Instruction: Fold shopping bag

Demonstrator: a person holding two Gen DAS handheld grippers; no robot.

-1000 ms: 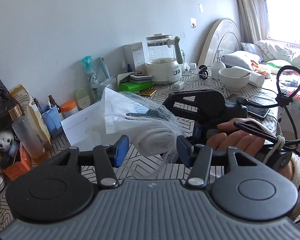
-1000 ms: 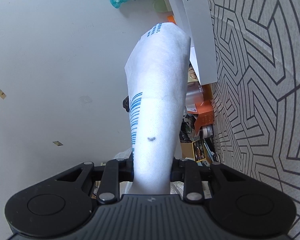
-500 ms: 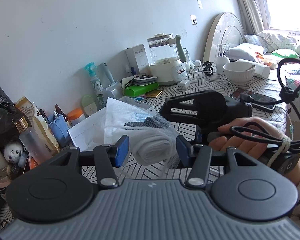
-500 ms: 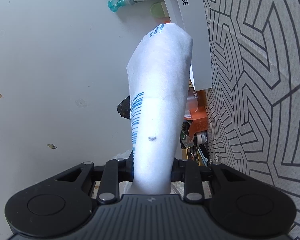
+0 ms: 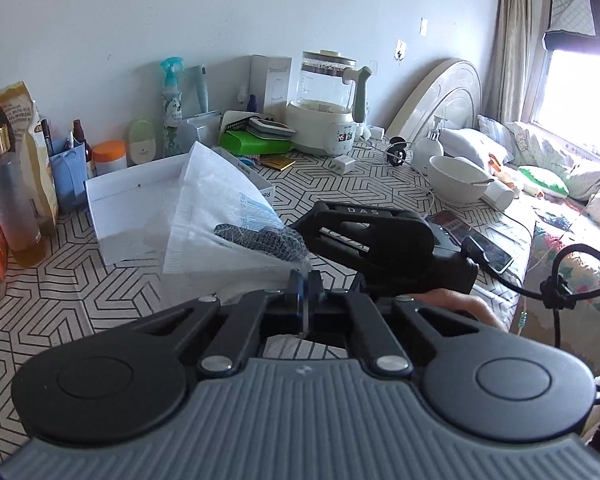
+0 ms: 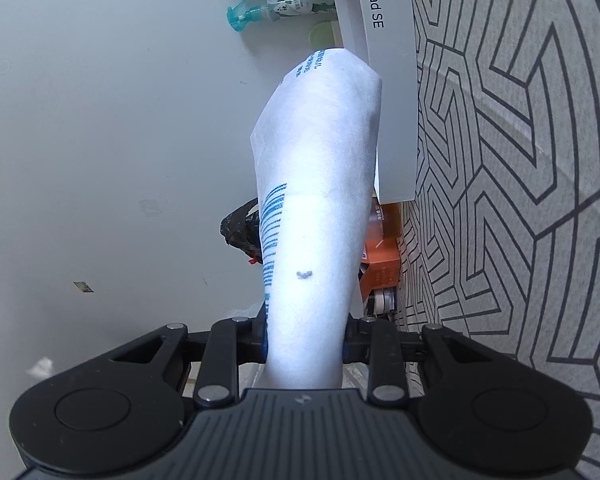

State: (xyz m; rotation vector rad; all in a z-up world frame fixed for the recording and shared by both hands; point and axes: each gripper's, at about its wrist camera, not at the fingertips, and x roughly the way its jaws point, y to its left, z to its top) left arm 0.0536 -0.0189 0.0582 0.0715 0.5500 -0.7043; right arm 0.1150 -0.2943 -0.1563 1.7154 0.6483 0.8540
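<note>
The white shopping bag [image 5: 216, 216] with blue print hangs folded above the patterned table [image 5: 60, 304]. A dark mesh patch [image 5: 260, 240] shows at its right end. My left gripper [image 5: 304, 294] is shut on a thin lower edge of the bag, blue pads pressed together. My right gripper [image 5: 300, 240], held by a hand [image 5: 460, 304], grips the bag from the right. In the right wrist view, the bag [image 6: 320, 180] stands up as a thick white roll, and the right gripper [image 6: 306, 344] is shut on its base.
A white open box [image 5: 128, 200] sits just behind the bag. Bottles [image 5: 12, 200], a spray bottle [image 5: 170, 96], a green box [image 5: 256, 146] and a kettle [image 5: 324, 108] line the wall. A white bowl [image 5: 456, 180] and phone [image 5: 488, 252] lie right.
My left gripper was open around the bag and has shut on its edge. The bag has flattened and stretched out toward the box. The right gripper keeps its hold.
</note>
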